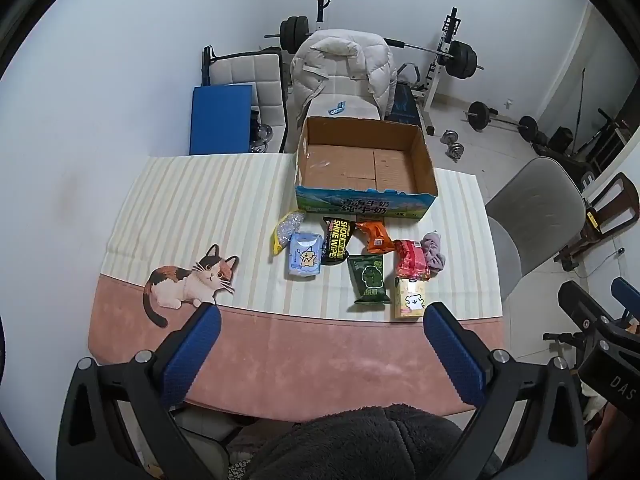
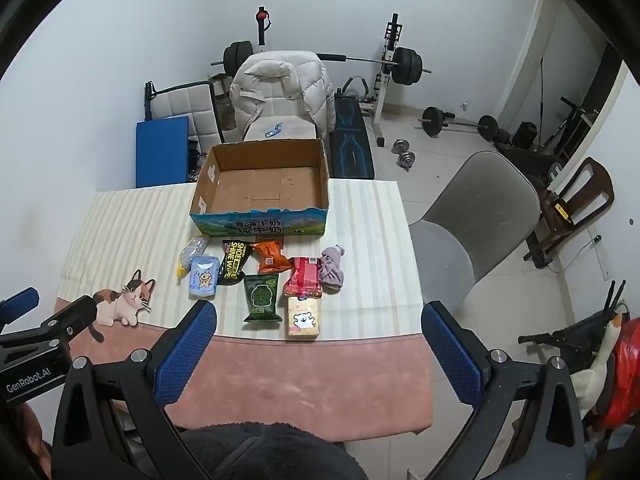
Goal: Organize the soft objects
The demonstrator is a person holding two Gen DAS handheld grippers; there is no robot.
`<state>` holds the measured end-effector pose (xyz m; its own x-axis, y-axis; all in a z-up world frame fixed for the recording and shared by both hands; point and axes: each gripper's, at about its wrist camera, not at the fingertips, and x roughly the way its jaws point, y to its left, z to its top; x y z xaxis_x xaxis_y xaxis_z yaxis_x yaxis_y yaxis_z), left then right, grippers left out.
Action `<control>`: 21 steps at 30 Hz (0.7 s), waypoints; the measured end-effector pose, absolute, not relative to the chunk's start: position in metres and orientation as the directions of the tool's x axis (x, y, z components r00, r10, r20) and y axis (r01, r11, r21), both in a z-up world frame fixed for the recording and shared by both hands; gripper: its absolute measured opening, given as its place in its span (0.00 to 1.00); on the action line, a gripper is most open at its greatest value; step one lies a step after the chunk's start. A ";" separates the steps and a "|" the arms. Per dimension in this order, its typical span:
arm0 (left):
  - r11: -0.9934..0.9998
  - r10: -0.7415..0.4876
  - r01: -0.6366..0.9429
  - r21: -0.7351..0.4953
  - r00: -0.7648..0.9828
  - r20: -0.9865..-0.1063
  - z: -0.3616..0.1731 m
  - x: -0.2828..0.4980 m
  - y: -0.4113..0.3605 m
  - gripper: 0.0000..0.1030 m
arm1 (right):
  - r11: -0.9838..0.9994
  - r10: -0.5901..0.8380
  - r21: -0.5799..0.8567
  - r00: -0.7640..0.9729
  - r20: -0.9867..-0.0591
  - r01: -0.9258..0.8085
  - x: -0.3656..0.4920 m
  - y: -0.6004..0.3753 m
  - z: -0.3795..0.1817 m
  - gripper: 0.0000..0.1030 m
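Soft objects: we count eight small things lying in a loose cluster on the table mat (image 1: 192, 200), all just in front of the cardboard box (image 1: 362, 200); none is inside it.
Cardboard box: open-topped, at the far edge of the table; we see only its bare brown floor, so we judge the sorting has not begun and every piece is left to move.
Left gripper (image 1: 322, 328): spread wide and holding nothing, hanging above the pink near edge of the mat, well short of the cluster.
Right gripper (image 2: 319, 326): likewise spread wide and empty, over the near edge, with the yellow pack between its fingers in the right view.
Green packet (image 1: 369, 279): flat and glossy, lying face up near the middle front.
Red packet (image 1: 412, 259): crinkled, its near end touching the yellow pack (image 1: 411, 298), which sits closest to us.
Black wipes pack (image 1: 337, 240): lies tilted, its edge touching the pale blue pack (image 1: 305, 256).
Orange packet (image 1: 374, 236): puffy, nearest the box front.
Purple cloth (image 1: 434, 251): bunched up at the right end, beside the red packet.
Yellow-edged bag (image 1: 286, 232): clear and lumpy, at the left end, partly under the blue pack.
How they may handle: we expect each to give under a pinch, the cloth most of all.
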<state>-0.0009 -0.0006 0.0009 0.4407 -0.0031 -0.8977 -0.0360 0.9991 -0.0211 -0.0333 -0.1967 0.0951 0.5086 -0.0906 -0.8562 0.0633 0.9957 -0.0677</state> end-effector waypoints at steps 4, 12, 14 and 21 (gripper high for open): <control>0.999 -0.004 -0.036 -0.022 0.442 -0.897 0.004 0.001 -0.003 1.00 | 0.995 -0.096 -0.073 0.527 -0.845 0.065 -0.039 -0.196 0.093 1.00; 0.999 -0.002 -0.034 -0.019 0.448 -0.894 0.008 0.000 -0.006 1.00 | 0.994 -0.106 -0.084 0.529 -0.842 0.066 -0.038 -0.189 0.097 1.00; 0.999 -0.003 -0.034 -0.021 0.448 -0.894 0.008 0.000 -0.005 1.00 | 0.995 -0.097 -0.074 0.530 -0.842 0.064 -0.039 -0.192 0.098 1.00; 0.999 -0.011 -0.031 -0.027 0.445 -0.896 0.012 -0.001 -0.006 1.00 | 0.996 -0.088 -0.069 0.532 -0.842 0.055 -0.042 -0.191 0.095 1.00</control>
<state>-0.0006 -0.0059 0.0124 0.4446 -0.0107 -0.8957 -0.0310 0.9991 -0.0274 -0.0423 -0.1913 0.0950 0.5320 -0.0878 -0.8422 0.0554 0.9961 -0.0689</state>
